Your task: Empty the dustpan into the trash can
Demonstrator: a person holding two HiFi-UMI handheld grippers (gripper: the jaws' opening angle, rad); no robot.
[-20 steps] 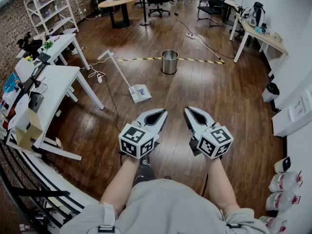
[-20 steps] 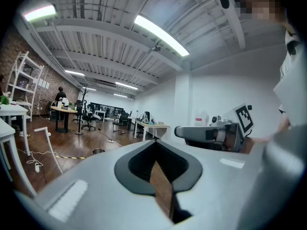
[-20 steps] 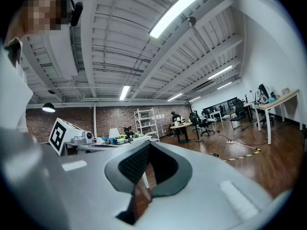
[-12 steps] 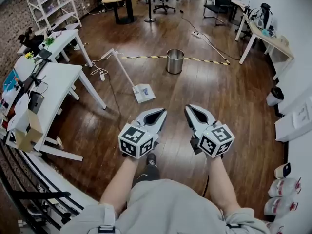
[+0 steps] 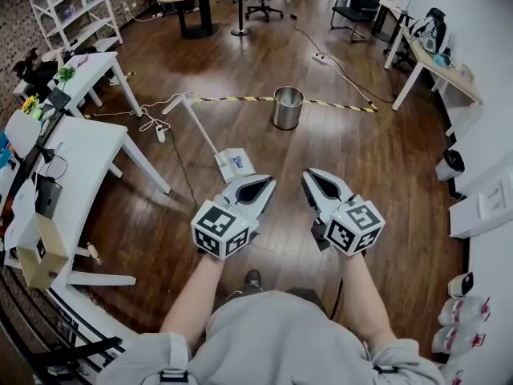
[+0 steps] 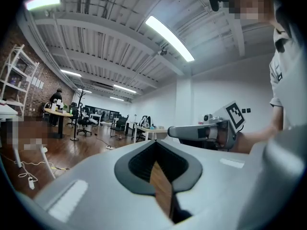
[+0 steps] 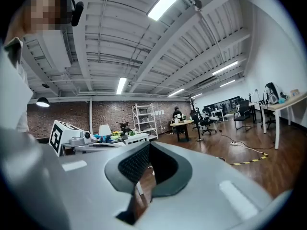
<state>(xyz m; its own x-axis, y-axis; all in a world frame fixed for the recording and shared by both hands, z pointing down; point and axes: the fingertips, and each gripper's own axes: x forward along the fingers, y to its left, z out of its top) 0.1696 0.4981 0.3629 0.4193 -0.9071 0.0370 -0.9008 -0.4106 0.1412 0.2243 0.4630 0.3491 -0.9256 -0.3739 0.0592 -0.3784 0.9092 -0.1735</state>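
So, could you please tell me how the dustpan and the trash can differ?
The dustpan is white with a long slanting handle; the trash can is a shiny upright metal cylinder. The dustpan sits nearer the person, the trash can farther off. Both rest on the floor.

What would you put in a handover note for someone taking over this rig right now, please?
Left gripper: shut, nothing between its jaws, held level.
Right gripper: shut, also empty, beside the left one.
The long-handled dustpan sits on the wood floor just ahead of the left gripper. Its handle runs toward the upper left of the head view.
The metal trash can stands farther ahead, by the striped floor tape.
Done: nothing yet, and the dustpan is untouched.
Left: open a gripper, take the handle, carry the dustpan to the trash can and tip it in.
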